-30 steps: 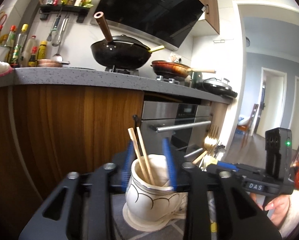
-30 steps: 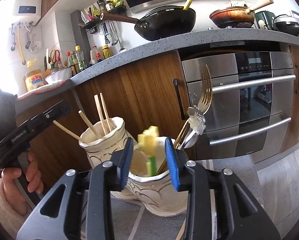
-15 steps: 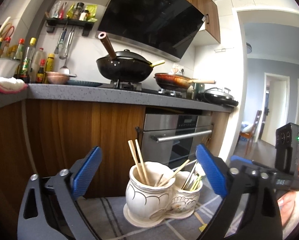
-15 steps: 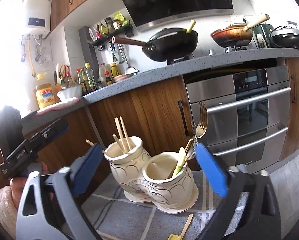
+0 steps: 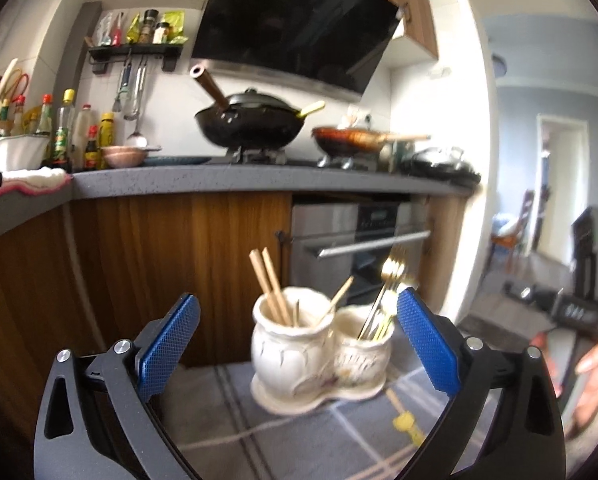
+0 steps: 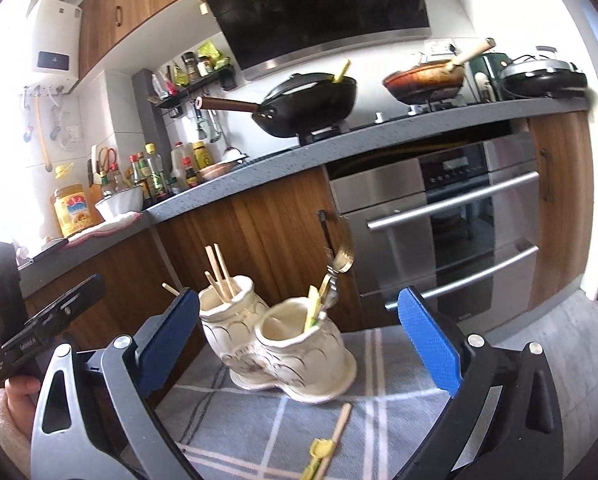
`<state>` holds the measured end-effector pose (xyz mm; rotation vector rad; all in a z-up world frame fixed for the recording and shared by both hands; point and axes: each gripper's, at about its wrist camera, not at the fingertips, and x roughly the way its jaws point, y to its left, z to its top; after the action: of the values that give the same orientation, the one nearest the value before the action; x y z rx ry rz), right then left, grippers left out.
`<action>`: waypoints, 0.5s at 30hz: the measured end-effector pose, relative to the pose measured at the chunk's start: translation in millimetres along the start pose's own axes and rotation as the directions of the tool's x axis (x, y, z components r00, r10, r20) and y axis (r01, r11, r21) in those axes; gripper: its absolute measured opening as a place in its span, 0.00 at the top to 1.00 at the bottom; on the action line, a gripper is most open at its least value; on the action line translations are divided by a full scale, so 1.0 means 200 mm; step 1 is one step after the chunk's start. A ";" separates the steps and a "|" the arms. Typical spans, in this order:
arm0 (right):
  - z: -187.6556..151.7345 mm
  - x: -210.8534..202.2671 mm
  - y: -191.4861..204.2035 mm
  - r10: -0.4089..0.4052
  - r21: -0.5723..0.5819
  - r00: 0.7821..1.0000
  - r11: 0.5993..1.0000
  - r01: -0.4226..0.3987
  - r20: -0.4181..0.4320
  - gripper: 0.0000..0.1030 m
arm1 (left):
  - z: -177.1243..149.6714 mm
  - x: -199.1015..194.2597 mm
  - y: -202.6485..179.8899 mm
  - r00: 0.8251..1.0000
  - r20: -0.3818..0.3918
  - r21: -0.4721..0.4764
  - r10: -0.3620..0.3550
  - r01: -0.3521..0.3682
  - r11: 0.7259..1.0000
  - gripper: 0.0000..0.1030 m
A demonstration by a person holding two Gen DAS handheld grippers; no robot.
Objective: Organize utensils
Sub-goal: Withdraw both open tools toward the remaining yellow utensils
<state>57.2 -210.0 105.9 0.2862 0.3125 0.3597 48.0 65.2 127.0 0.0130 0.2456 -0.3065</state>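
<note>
Standing wide apart and empty, both hand-held grippers, left hand-held gripper [image 5: 298, 346] and right hand-held gripper [image 6: 299, 342], face the twin ceramic utensil holder [image 5: 319, 354] just ahead, between their fingers, chopsticks [image 5: 269, 286] and forks [image 5: 387, 296] inside.

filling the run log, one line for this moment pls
left gripper: open, empty | right gripper: open, empty | double holder: on mat | stick: loose on mat

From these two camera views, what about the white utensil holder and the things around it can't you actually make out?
- Holder, left wrist view: motion blur smears its painted pattern.
- Utensil with yellow end on the cloth, right wrist view: lower end cut off by the frame edge.
- Inside both cups, both views: rims hide utensils' lower ends.
- Fork, left wrist view: blurred tines.
</note>
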 end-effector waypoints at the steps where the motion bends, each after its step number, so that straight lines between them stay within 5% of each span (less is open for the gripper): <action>1: -0.01 -0.01 -0.01 -0.012 -0.003 1.000 1.000 0.012 -0.008 0.04 | -0.01 0.00 -0.02 1.000 -0.017 0.009 0.014 -0.014 1.000 0.05; 15: -0.16 -0.06 -0.04 -0.110 -0.088 0.987 0.991 0.100 -0.119 0.04 | -0.24 0.11 -0.25 0.972 -0.232 0.083 -0.030 0.051 0.995 0.05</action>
<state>38.0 -215.7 76.5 0.1667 0.4314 0.2861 41.0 14.1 75.8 0.1323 0.4630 -0.3566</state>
